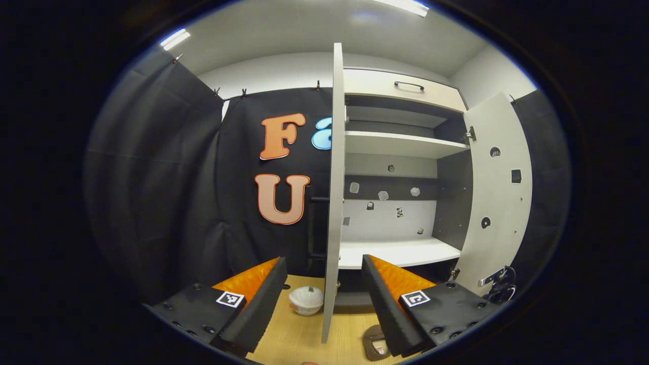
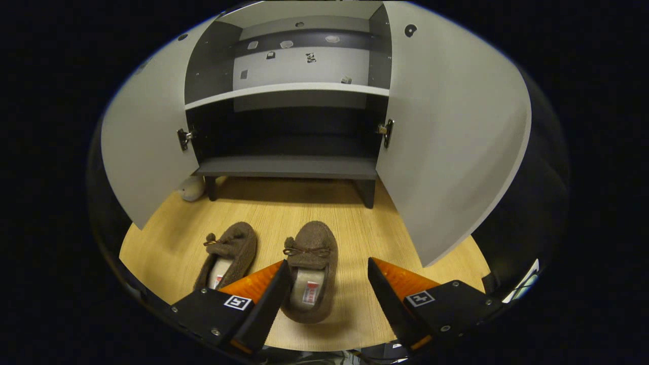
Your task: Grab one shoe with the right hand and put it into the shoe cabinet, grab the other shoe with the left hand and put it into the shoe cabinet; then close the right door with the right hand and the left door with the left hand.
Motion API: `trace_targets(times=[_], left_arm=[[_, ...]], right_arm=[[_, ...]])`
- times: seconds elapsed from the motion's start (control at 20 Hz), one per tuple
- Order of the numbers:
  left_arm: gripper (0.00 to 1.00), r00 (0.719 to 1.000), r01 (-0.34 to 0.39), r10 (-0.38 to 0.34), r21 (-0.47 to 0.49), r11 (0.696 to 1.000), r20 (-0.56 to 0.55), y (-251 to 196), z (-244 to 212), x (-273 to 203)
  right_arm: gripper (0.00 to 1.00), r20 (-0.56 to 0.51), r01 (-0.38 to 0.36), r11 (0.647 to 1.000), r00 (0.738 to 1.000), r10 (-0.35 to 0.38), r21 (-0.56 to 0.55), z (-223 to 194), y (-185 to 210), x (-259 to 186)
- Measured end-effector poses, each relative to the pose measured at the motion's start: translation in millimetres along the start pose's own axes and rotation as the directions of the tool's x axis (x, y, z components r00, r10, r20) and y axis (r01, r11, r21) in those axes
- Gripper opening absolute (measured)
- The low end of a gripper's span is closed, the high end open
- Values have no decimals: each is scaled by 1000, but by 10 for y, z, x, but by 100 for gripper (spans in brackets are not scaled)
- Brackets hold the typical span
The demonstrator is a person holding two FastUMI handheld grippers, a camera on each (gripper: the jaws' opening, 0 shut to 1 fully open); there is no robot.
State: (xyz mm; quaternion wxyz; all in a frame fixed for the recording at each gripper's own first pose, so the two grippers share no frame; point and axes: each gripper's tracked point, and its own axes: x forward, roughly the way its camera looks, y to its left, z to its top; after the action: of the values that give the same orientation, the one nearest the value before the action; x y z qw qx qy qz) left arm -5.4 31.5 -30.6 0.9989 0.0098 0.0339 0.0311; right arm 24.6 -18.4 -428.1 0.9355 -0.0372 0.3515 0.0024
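A: While held low over the floor point(image 2: 324, 213), right gripper point(image 2: 328, 284) spread wide, gripping nothing. Right shoe point(image 2: 310, 271) at lower centre of the right gripper view, lying between the fingers, toe toward the cabinet point(image 2: 289, 165); inner left finger edge overlapping its heel side, contact impossible to tell

B: And the left shoe point(image 2: 228, 253)?

A: Just left of the first, lower left of centre, toe up-frame too, partly hidden behind the left finger. Apart from its mate, both flat on the wood

B: Doors?

A: Both swung open. Left door point(image 2: 144, 152) at frame left, right door point(image 2: 451, 137) at frame right, dark bottom shelf bare between them

B: Left gripper point(image 1: 324, 289)?

A: Raised higher, likewise wide, holding nothing. In the left gripper view, left door point(image 1: 332, 203) edge-on at centre, standing in the gap between the fingers. Shelves right of it, right door point(image 1: 499, 192) at far right. Small white round thing point(image 1: 305, 300) on the floor, lower centre, just left of the door edge
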Motion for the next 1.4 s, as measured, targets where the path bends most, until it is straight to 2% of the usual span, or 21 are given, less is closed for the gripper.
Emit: trace_targets(times=[0.15,0.45,0.5,0.55,0.6,0.65,0.8,0.9,1.0,1.15,1.4], left_arm=[[96,1000,-24,25,10,1000,-6,100,-13,3],[96,998,-59,59,32,998,-14,253,-74,-18],[94,998,-59,60,33,998,-17,259,-85,-7],[96,998,-59,60,34,998,-22,271,-101,-15],[96,998,-58,59,36,998,-28,272,-120,-8],[94,998,-57,59,39,998,-33,273,-147,-2],[96,998,-52,54,40,998,-36,265,-171,10],[96,998,-48,49,36,998,-34,248,-174,23],[94,999,-38,39,29,999,-31,226,-173,39],[96,999,-21,21,19,1000,-24,172,-163,57],[97,1000,2,-2,-8,1000,-20,108,-162,87]], right_arm=[[86,-48,11,1000,999,-11,4,-290,7,264],[61,-136,34,998,990,-26,52,-619,-8,651],[54,-146,39,997,989,-30,63,-640,-11,702],[53,-157,39,996,987,-26,80,-674,-2,745],[38,-166,39,994,986,-21,106,-684,14,774],[29,-170,59,991,985,-38,122,-690,-14,810],[8,-185,100,980,980,-68,169,-639,-70,817],[3,-188,103,977,980,-67,186,-562,-100,762],[2,-167,101,974,984,-68,202,-392,-142,693],[2,-130,76,973,990,-48,220,-97,-89,522],[2,-46,74,984,997,-68,159,599,-43,80]])
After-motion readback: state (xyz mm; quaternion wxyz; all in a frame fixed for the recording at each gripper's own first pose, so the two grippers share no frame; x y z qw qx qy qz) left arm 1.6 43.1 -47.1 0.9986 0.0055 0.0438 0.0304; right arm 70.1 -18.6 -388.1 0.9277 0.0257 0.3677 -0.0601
